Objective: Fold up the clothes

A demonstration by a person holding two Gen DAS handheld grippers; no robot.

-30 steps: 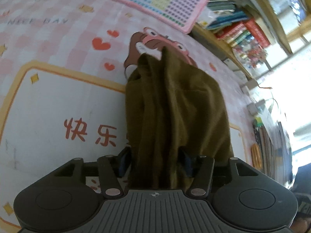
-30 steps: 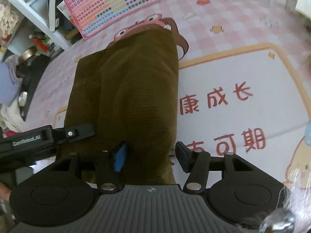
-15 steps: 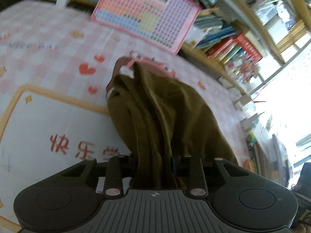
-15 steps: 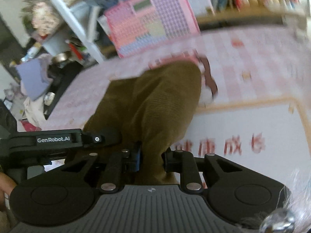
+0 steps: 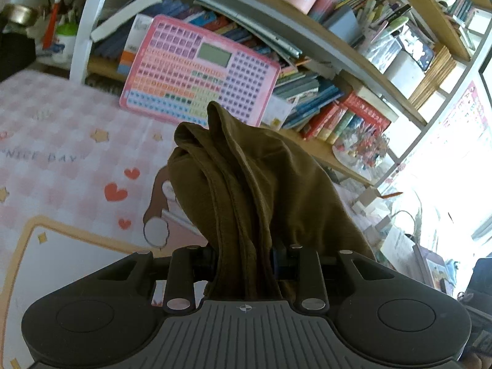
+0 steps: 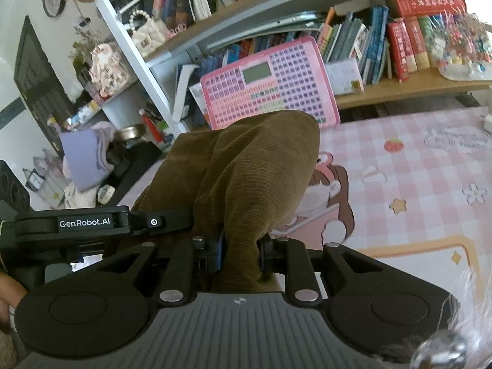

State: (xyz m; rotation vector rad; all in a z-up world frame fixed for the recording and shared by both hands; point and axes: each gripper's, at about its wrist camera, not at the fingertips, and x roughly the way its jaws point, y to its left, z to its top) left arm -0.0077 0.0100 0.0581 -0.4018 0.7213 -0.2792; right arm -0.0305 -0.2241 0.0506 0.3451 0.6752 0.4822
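An olive-brown garment hangs bunched above the pink checked mat. My left gripper is shut on a gathered edge of it, folds rising ahead of the jaws. In the right wrist view the same garment drapes forward as a ribbed hump, and my right gripper is shut on its near edge. The left gripper's black body shows at the left of that view, close beside the right one. The garment's far end is hidden behind its own folds.
A pink keyboard toy leans against a bookshelf full of books behind the mat. The pink toy also stands upright in the right view. Clutter and a purple cloth lie at the far left. A hand holds the left tool.
Both grippers closed on the garment's near edge and lifted it off the mat. The views tilted up from the mat toward the bookshelf.
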